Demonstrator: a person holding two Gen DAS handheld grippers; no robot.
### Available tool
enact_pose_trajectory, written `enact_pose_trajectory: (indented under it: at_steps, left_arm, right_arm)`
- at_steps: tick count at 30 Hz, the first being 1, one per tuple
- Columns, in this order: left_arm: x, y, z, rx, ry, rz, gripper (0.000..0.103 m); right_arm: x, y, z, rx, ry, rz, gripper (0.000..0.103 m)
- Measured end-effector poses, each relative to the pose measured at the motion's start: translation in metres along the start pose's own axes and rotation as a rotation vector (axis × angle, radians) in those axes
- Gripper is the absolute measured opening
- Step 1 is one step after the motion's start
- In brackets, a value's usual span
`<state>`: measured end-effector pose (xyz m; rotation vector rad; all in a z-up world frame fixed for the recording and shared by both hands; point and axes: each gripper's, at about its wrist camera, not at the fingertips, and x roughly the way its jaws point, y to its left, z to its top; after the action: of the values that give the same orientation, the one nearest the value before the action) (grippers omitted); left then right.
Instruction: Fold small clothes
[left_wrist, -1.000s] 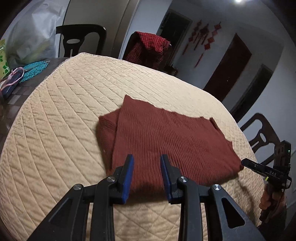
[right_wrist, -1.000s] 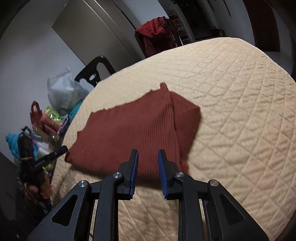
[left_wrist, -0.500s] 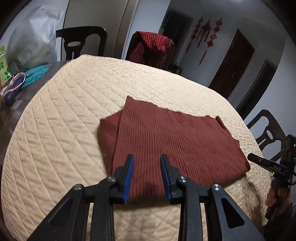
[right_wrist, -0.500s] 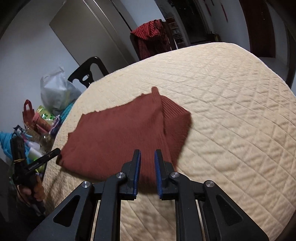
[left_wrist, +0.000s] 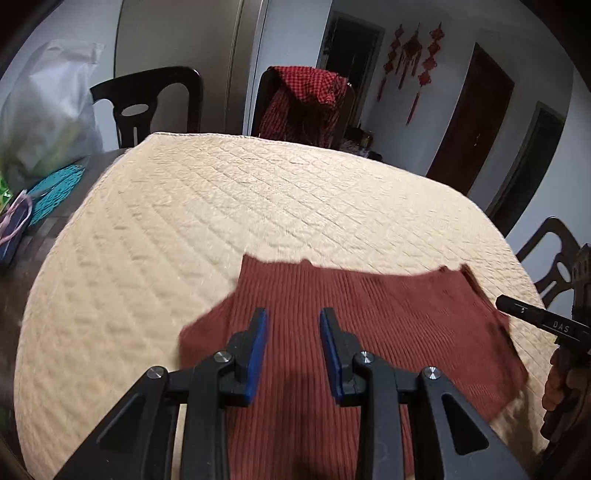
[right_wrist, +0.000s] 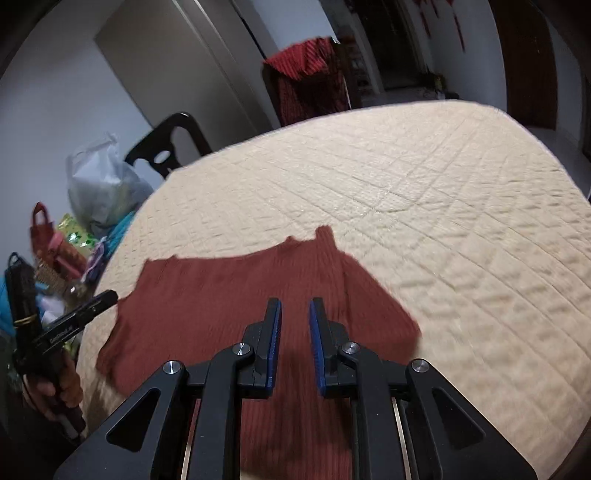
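The rust-red knit garment (left_wrist: 369, 332) lies flat on the quilted cover of the tabletop (left_wrist: 221, 206), near its front edge, already folded at least once, one side lapped over. Both the left tongs (left_wrist: 292, 334) and right tongs (right_wrist: 295, 325) hang just above it, parted and gripping nothing. Further folds or stacking probably remain.

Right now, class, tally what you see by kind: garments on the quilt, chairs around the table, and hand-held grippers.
Garments on the quilt: 1 (rust-red knit garment)
Chairs: 3 ()
Hand-held grippers: 2 (left hand-held gripper, right hand-held gripper)
Total: 6
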<state>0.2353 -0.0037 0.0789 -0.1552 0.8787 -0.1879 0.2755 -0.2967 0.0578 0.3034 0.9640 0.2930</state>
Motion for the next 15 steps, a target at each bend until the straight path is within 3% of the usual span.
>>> enact_pose_trajectory:
  at_steps: [4,5,10,15]
  left_arm:
    - [0.04,0.012,0.0,-0.017,0.075,0.054,0.031]
    - [0.043,0.016,-0.003,-0.024,0.068,0.036,0.031]
    - [0.034,0.017,-0.005,-0.017,0.053,0.025,0.031]
    - [-0.003,0.008,-0.015,0.005,0.012,0.004,0.031]
  right_arm:
    - [0.032,-0.022,0.011,0.064,0.042,-0.017,0.013]
    - [0.032,-0.028,0.012,0.082,0.03,0.002,0.011]
    - [0.02,-0.041,0.009,0.125,0.024,-0.022,0.011]
    - [-0.025,-0.007,-0.01,-0.012,-0.045,-0.023,0.013]
